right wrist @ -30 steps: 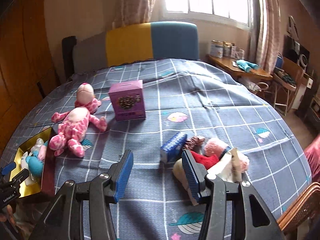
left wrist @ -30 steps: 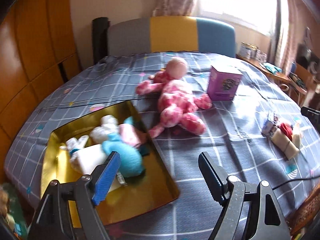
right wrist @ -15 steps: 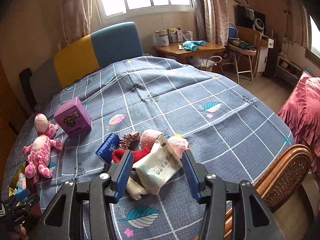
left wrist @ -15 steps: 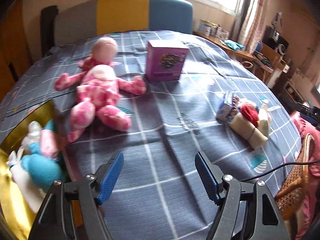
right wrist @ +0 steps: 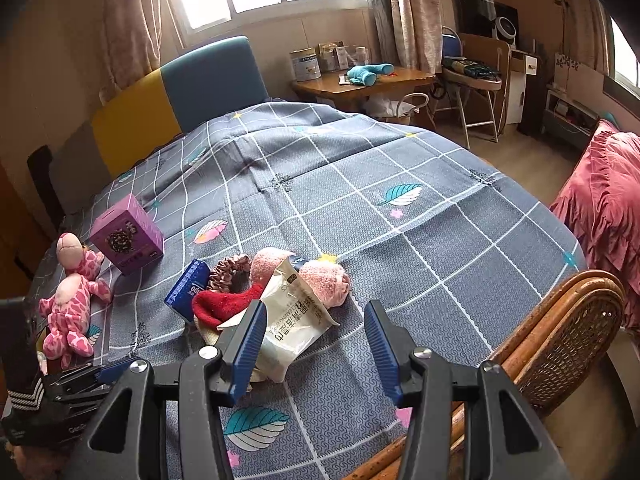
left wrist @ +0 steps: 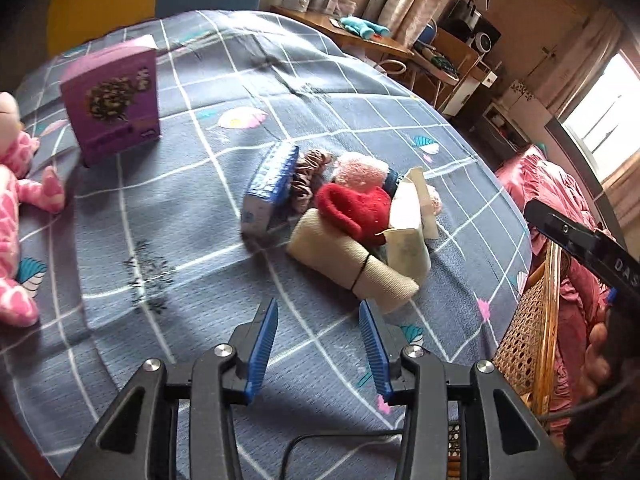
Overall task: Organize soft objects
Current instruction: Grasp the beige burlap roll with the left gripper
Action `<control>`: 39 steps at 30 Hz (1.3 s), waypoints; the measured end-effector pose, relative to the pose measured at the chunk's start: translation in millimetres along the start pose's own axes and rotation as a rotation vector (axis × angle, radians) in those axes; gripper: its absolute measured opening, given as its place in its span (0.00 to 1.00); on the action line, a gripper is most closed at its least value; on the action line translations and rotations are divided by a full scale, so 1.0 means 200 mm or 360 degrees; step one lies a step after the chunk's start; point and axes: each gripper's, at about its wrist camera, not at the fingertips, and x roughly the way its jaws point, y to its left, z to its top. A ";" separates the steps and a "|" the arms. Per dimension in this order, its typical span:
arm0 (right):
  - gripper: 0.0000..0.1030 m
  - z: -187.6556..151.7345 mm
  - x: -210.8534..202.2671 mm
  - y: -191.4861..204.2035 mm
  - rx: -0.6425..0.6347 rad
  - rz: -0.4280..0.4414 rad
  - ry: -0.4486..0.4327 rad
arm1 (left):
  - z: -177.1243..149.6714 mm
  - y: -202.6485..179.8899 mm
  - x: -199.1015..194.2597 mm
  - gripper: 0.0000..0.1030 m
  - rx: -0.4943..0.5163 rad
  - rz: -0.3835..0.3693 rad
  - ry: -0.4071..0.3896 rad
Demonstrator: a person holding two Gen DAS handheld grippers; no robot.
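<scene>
Left wrist view showed the left claw (left wrist: 319, 346) spread and empty, hovering just short of the beige rolled cloth (left wrist: 352, 262) at the near edge of a heap on the bed (left wrist: 360, 92), likely lined up to take that roll first since it lay closest. The red sock (left wrist: 354, 206), pink fuzzy socks (left wrist: 360, 170), brown scrunchie (left wrist: 306, 178), blue tissue pack (left wrist: 270, 182) and white wipes packet (right wrist: 290, 320) lay touching in the heap. The right claw (right wrist: 316, 348) was also spread, holding nothing, above the packet. The purple box (left wrist: 114, 96) stood closed, contents unseen; the pink plush toy (right wrist: 72, 304) lay beside it. No open container appeared
</scene>
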 end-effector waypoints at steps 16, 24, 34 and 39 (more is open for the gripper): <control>0.50 0.00 0.08 -0.07 0.0033 0.0043 0.0075 | 0.14 -0.06 0.34 0.36 -0.0308 -0.0102 0.0118; 0.50 0.02 0.16 -0.10 0.0200 0.0209 0.0233 | 0.04 0.03 0.14 0.22 -0.0197 -0.0145 -0.0003; 0.80 0.03 0.38 -0.06 0.0554 0.0376 0.0567 | -0.19 0.20 -0.16 0.21 -0.0028 -0.0110 -0.0065; 0.82 -0.01 0.52 -0.01 0.0632 0.0295 0.0696 | -0.30 0.33 -0.23 0.20 -0.0074 -0.0093 -0.0069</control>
